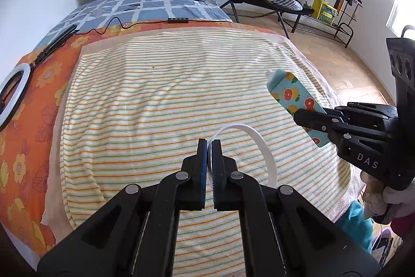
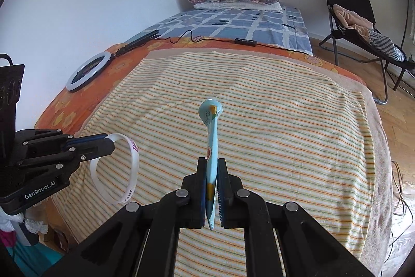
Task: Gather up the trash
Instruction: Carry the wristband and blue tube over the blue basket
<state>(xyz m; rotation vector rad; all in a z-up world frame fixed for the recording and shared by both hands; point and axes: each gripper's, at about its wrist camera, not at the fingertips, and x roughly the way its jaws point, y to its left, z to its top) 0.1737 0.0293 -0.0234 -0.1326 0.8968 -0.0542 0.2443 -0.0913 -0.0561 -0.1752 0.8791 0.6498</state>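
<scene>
Left claw [image 1: 209,147] pinches white wristband [image 1: 262,144] — right claw [image 2: 212,165] clamps tube [image 2: 212,131].

In the left wrist view the rear stretch of the white band [image 1: 249,144] vanishes between the pads of the left claw [image 1: 209,168], and the lower end of the turquoise tube [image 1: 295,100] is covered by the right claw [image 1: 308,121]. The ring light [image 1: 13,95] is cut by the left edge there. In the right wrist view the lettering on the band [image 2: 122,168] and on the tube [image 2: 211,147] is too small and foreshortened to read in full
</scene>
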